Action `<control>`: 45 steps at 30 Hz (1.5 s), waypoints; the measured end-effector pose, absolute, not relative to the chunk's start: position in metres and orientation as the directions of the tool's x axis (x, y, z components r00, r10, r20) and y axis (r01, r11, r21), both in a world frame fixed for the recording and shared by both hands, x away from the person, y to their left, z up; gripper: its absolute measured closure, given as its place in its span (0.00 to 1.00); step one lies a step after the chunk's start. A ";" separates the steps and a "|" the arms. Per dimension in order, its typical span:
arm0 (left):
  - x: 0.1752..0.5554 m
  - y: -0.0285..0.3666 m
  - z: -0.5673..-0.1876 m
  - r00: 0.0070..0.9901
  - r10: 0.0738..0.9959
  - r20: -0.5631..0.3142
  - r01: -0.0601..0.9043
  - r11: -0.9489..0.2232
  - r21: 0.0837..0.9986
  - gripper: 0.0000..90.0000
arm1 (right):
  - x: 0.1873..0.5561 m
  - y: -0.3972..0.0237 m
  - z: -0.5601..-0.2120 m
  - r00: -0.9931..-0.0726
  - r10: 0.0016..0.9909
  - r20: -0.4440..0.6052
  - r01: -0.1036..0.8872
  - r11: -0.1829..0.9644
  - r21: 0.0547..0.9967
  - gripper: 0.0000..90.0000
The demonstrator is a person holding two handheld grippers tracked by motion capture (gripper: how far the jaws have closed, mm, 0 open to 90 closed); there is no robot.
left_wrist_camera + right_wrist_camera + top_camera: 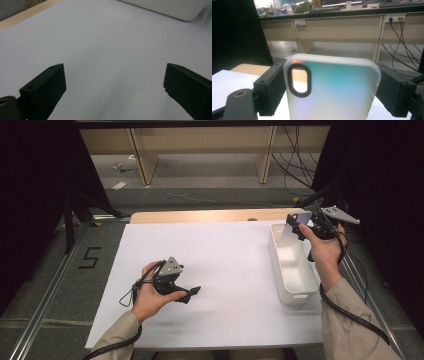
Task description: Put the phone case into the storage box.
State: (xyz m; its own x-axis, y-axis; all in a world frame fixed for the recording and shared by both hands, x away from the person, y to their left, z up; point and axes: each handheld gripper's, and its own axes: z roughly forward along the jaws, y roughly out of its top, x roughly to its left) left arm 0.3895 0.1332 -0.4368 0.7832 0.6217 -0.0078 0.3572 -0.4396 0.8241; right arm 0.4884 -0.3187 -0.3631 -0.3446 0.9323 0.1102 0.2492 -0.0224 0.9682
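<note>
White table sheet [215, 270]: right gripper [332, 87] clamped across phone case [332, 90], above white bin [292, 270]; left gripper [115, 85] apart, empty.

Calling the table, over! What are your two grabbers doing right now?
Right gripper shut on phone case, above white bin. Left gripper open, empty. Nothing in the way.

text: "5" | made of: black tape strips | stands on: grey floor [55, 270] | place: left of the white tabletop [200, 265] | other readable text: none
</note>
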 end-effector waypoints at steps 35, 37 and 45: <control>0.389 0.133 -0.436 0.785 0.619 -0.009 0.356 -0.440 0.825 0.04 | 0.502 -0.319 -0.367 -0.334 0.936 0.108 0.258 -0.020 0.966 0.20; 0.388 0.133 -0.436 0.786 0.619 -0.010 0.356 -0.439 0.825 0.04 | 0.502 -0.319 -0.367 -0.333 0.937 0.109 0.260 -0.020 0.965 0.20; 0.388 0.133 -0.437 0.785 0.619 -0.010 0.357 -0.439 0.824 0.04 | 0.503 -0.322 -0.367 -0.326 0.939 0.108 0.259 -0.022 0.966 0.20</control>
State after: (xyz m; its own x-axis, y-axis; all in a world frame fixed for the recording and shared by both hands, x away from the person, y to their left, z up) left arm 0.3885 0.1327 -0.4368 0.7853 0.6190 -0.0104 0.3573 -0.4394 0.8241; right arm 0.5028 -0.3215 -0.3674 -0.3256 0.9393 0.1085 0.2592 -0.0217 0.9656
